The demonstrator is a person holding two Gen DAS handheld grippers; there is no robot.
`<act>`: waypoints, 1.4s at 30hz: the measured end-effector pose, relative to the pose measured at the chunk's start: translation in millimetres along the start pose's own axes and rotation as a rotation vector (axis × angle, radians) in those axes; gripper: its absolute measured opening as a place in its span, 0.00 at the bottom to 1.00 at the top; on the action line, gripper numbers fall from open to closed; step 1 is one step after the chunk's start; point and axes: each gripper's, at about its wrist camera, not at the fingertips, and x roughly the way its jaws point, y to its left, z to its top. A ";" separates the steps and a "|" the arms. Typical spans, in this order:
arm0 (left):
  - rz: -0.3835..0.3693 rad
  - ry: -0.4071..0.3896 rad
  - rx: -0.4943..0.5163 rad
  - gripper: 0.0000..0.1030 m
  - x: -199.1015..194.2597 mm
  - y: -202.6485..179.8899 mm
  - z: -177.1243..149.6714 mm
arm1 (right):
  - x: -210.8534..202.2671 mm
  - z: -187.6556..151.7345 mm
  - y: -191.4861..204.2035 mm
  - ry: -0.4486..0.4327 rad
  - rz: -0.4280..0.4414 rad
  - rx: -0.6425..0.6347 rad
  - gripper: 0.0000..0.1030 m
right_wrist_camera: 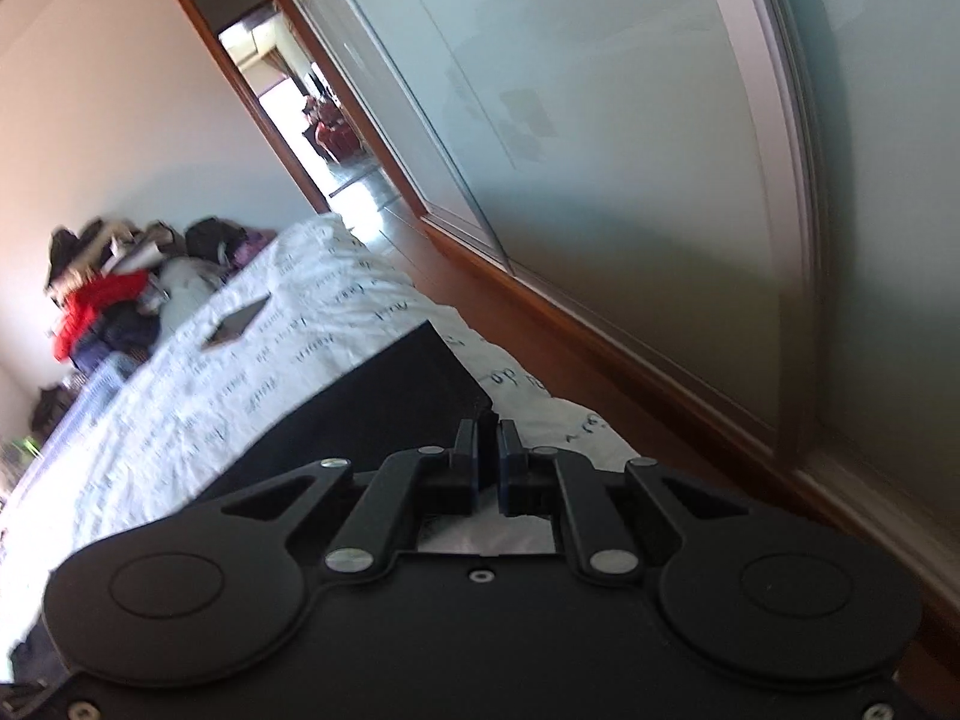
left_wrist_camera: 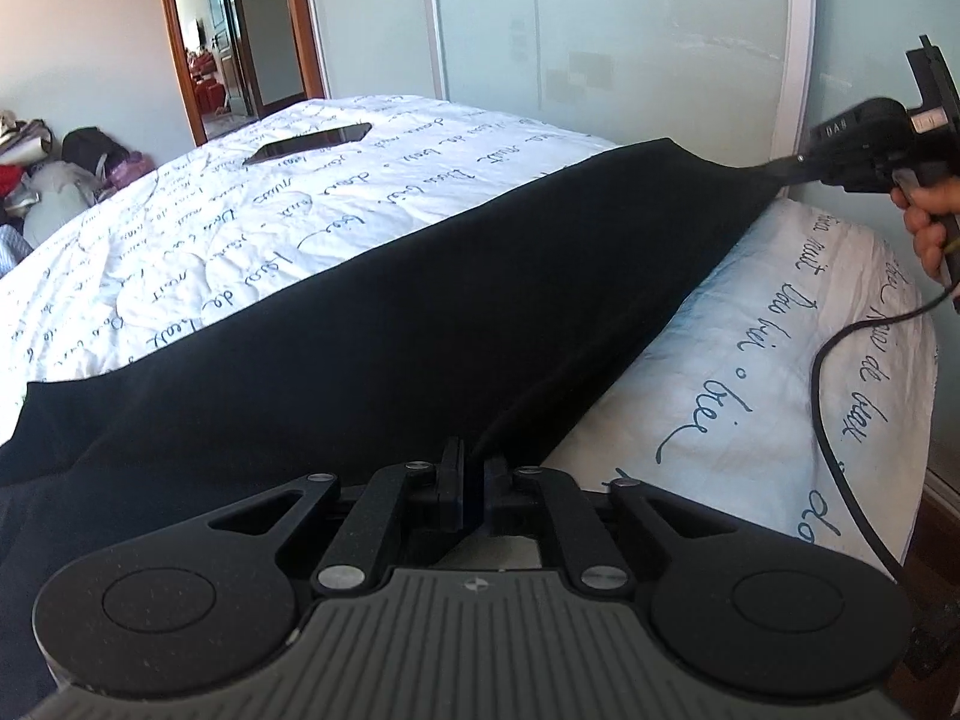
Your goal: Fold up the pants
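Closest to the lens, the left tool (left_wrist_camera: 474,468) pinches an edge of the black fabric pants (left_wrist_camera: 360,330), which stretch taut above the white script-printed bed cover (left_wrist_camera: 210,240). Across the bed, the right tool (left_wrist_camera: 786,165) clamps their far corner. Beyond lies a dark flat phone (left_wrist_camera: 309,143).

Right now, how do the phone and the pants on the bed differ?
The phone is small, stiff and glossy; the pants are large, soft and matte. The phone lies flat and untouched on the bed cover; the pants are pinched by the left claw and right claw, one edge lifted. Both are dark.
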 end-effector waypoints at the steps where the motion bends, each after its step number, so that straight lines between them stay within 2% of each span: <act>1: -0.005 0.002 -0.003 0.21 -1.3 0.5 -0.2 | 0.9 -0.6 0.5 0.006 -0.013 0.002 0.06; 2: -0.005 0.005 -0.005 0.28 -3.0 1.0 -0.3 | 0.5 -1.2 -0.3 0.014 -0.030 0.008 0.08; 3: 0.007 0.003 -0.004 0.32 -6.3 1.1 -0.5 | -0.7 -0.3 -0.6 0.012 -0.041 0.014 0.16; 4: 0.017 -0.004 -0.001 0.40 -9.6 1.8 -0.9 | -4.7 0.6 0.0 -0.012 -0.070 0.016 0.20; 6: 0.027 -0.022 -0.001 0.45 -19.3 5.2 -1.9 | -18.6 5.3 10.8 -0.108 -0.138 -0.038 0.20; 7: 0.028 -0.031 -0.007 0.47 -24.8 8.2 -2.0 | -25.3 8.5 21.3 -0.158 -0.145 -0.080 0.20; 8: 0.029 -0.040 -0.018 0.50 -29.8 12.6 -2.0 | -28.7 11.8 35.3 -0.188 -0.118 -0.129 0.20; 9: 0.030 -0.047 -0.034 0.52 -34.1 17.6 -1.8 | -26.3 15.0 51.0 -0.177 -0.070 -0.181 0.20; 12: 0.065 -0.053 -0.093 0.56 -42.9 36.3 -0.8 | 6.6 12.7 111.1 -0.007 0.161 -0.387 0.32; 13: 0.087 -0.051 -0.110 0.56 -44.7 42.3 -0.6 | 19.9 6.1 133.9 0.047 0.223 -0.466 0.33; 15: 0.133 -0.044 -0.144 0.56 -47.6 55.6 -0.9 | 42.3 -13.5 180.4 0.107 0.302 -0.656 0.33; 18: 0.200 -0.015 -0.197 0.56 -48.9 75.6 -3.0 | 65.9 -48.1 245.0 0.133 0.382 -0.899 0.33; 22: 0.309 0.034 -0.279 0.57 -47.7 102.8 -6.3 | 88.2 -83.8 317.5 0.220 0.587 -1.013 0.33; 24: 0.336 0.054 -0.347 0.57 -48.9 117.9 -10.1 | 97.4 -105.0 348.3 0.257 0.620 -1.095 0.37; 25: 0.336 0.059 -0.381 0.58 -51.1 124.6 -13.0 | 102.6 -113.8 359.2 0.264 0.610 -1.143 0.46; 27: 0.317 0.062 -0.428 0.58 -54.3 135.2 -18.0 | 109.3 -129.3 372.9 0.257 0.585 -1.230 0.50; 29: 0.305 0.056 -0.442 0.59 -57.5 139.1 -21.2 | 119.0 -136.9 380.8 0.279 0.573 -1.280 0.50; 30: 0.304 0.052 -0.439 0.60 -59.5 140.1 -23.2 | 122.8 -135.9 381.6 0.299 0.586 -1.280 0.39; 31: 0.305 0.049 -0.434 0.61 -60.1 140.4 -23.5 | 125.2 -134.1 381.2 0.322 0.604 -1.267 0.21; 34: 0.308 0.038 -0.420 0.63 -58.2 140.4 -22.3 | 128.2 -134.2 382.1 0.320 0.618 -1.257 0.04; 39: 0.276 0.035 -0.435 0.63 -47.3 138.8 -18.7 | 138.4 -131.0 389.4 0.275 0.590 -1.247 0.02; 42: 0.265 0.039 -0.420 0.63 -42.5 131.9 -14.2 | 140.4 -137.9 389.6 0.175 0.553 -1.276 0.01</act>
